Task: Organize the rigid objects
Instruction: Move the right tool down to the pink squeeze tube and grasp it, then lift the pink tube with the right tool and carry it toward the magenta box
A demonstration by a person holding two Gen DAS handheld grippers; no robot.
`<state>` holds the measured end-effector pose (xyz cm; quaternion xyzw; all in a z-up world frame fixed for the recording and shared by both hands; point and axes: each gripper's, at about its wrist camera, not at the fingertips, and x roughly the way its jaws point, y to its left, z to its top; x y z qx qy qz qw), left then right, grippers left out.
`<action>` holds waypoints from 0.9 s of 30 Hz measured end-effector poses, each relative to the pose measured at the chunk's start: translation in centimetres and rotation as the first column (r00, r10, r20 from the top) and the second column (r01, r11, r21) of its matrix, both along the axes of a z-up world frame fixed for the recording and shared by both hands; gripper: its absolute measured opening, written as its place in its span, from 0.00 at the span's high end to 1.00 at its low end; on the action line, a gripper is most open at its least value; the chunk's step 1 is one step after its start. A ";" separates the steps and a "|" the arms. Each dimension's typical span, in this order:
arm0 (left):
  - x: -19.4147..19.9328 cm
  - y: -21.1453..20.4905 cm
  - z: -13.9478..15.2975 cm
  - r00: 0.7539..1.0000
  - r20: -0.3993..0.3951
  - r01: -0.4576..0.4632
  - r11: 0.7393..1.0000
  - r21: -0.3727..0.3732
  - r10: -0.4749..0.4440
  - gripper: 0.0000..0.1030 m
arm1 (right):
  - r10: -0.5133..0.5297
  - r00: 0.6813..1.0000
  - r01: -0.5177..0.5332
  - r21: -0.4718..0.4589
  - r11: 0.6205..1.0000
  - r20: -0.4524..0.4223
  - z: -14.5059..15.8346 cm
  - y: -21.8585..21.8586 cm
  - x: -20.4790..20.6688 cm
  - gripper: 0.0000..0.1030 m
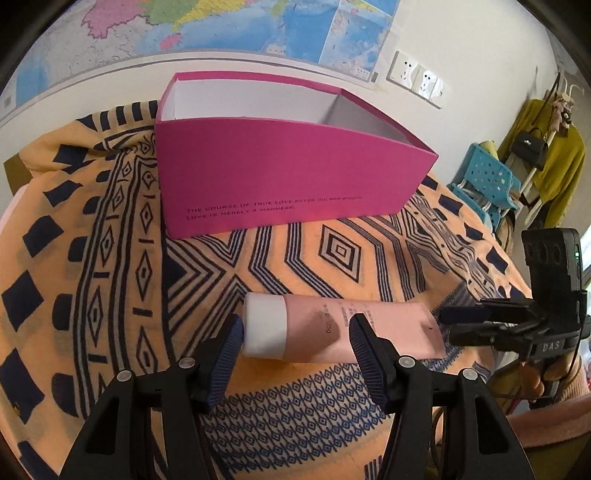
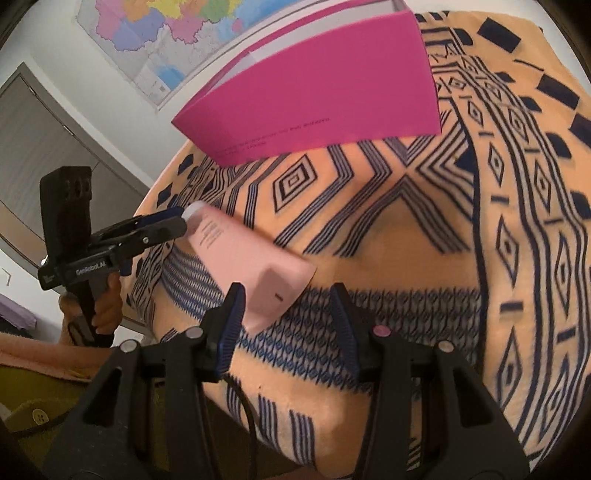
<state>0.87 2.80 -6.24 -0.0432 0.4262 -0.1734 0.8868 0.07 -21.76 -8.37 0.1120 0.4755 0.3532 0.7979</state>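
Note:
A pink tube with a white cap (image 1: 332, 328) lies on its side on the patterned orange cloth (image 1: 110, 258). My left gripper (image 1: 295, 332) is open, its fingers on either side of the tube's cap end. My right gripper (image 2: 288, 306) is open just short of the tube's flat crimped end (image 2: 266, 291). In the left wrist view the right gripper (image 1: 461, 321) comes in from the right, at the tube's end. In the right wrist view the left gripper (image 2: 173, 219) is at the cap. An open magenta box (image 1: 280, 162), white inside and apparently empty, stands behind the tube.
The cloth (image 2: 406, 229) covers a table whose near edge drops off below my grippers. A map (image 1: 221, 26) and wall sockets (image 1: 417, 75) are on the wall behind the box. A blue chair (image 1: 484, 177) and a coat rack stand at the right.

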 end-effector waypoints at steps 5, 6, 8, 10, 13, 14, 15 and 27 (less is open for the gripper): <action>0.1 0.0 -0.1 1.000 -0.011 0.001 1.000 -0.013 -0.001 0.41 | 0.005 1.000 -0.005 0.006 1.000 -0.004 0.0 0.9 0.0 0.52; 0.0 0.0 -0.1 1.000 -0.011 0.002 1.000 -0.012 -0.002 0.41 | 0.008 1.000 -0.008 0.006 1.000 -0.005 0.0 1.0 0.1 0.52; 0.0 0.0 -0.2 1.000 -0.013 0.003 1.000 -0.010 -0.003 0.41 | 0.017 1.000 -0.017 0.007 1.000 -0.001 0.0 1.4 0.1 0.52; 0.0 0.0 -0.2 1.000 -0.015 0.005 1.000 -0.010 -0.005 0.41 | 0.011 1.000 -0.011 0.013 1.000 0.002 0.0 1.9 0.2 0.52; 0.0 -0.1 -0.2 1.000 -0.018 0.006 1.000 -0.019 -0.006 0.41 | -0.006 1.000 0.006 0.010 1.000 0.009 0.0 1.8 0.4 0.52; 0.0 -0.2 -0.2 1.000 -0.018 0.007 1.000 -0.021 -0.007 0.41 | -0.017 1.000 0.016 0.010 1.000 0.011 0.0 1.8 0.6 0.52; 0.0 -0.3 -0.2 1.000 -0.018 0.007 1.000 -0.021 -0.008 0.41 | -0.021 1.000 0.021 0.006 1.000 0.015 0.0 1.8 0.6 0.52; -0.1 -1.1 -0.2 0.999 -0.026 0.026 0.999 -0.045 -0.027 0.37 | -0.067 0.997 0.069 -0.020 0.997 0.049 0.2 0.6 2.5 0.52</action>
